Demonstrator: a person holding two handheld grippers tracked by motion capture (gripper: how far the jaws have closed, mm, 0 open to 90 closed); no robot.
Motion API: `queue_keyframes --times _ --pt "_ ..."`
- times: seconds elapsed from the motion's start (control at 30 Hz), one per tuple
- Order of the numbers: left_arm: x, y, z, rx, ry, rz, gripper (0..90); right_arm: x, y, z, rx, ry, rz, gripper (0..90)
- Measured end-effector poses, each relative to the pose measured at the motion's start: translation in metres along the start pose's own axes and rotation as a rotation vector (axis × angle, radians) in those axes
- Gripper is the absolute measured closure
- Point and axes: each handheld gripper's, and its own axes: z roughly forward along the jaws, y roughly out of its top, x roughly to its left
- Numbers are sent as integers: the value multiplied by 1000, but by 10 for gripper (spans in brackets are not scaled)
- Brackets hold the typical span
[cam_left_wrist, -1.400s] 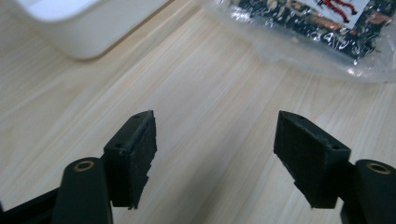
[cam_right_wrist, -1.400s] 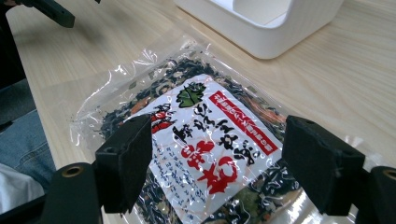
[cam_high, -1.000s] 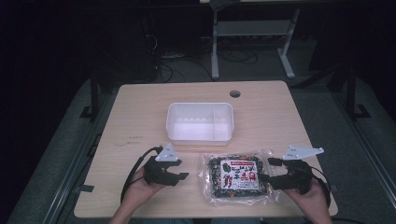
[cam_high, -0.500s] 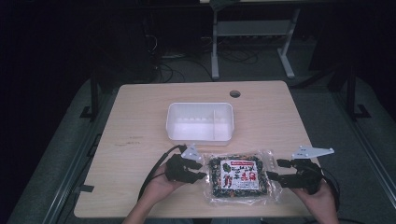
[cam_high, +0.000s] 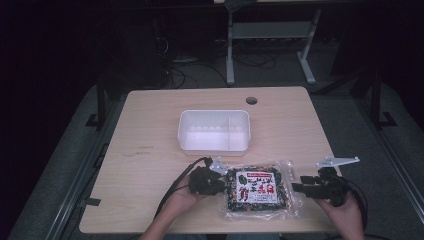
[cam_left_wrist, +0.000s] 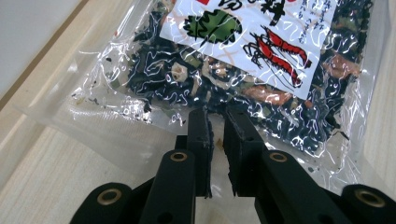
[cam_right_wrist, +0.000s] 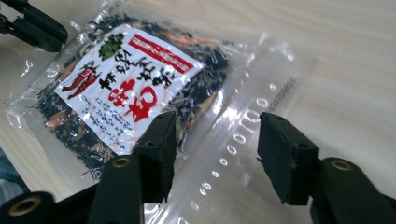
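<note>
Left hand-held gripper (cam_left_wrist: 215, 123) has moved in from the bare worktop (cam_high: 150, 125) over the last second and now has its jaws nearly closed on the bag's (cam_high: 259, 190) left edge. Right hand-held gripper (cam_right_wrist: 217, 140) has closed in too, jaws wide apart astride the clear zip strip, gripping nothing. A two-sided lift looks imminent, perhaps toward the white bin (cam_high: 214, 130). The label (cam_right_wrist: 126, 88) carries red East Asian characters, shrimp and leaf drawings; I cannot read it.

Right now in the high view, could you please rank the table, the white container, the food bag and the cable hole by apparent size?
1. table
2. white container and food bag: alike, so unranked
3. cable hole
</note>
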Motion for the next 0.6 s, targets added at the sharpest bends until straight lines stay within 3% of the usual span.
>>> queue_keyframes --times 0.17,0.4,0.6 --pt "2 -1 2 9 -1 -3 807 -8 -3 4 36 15 65 503" --pt "2 -1 3 18 6 2 807 -15 -6 6 61 9 100 538" --pt "2 -2 3 25 14 6 805 -19 -8 12 103 46 136 565"
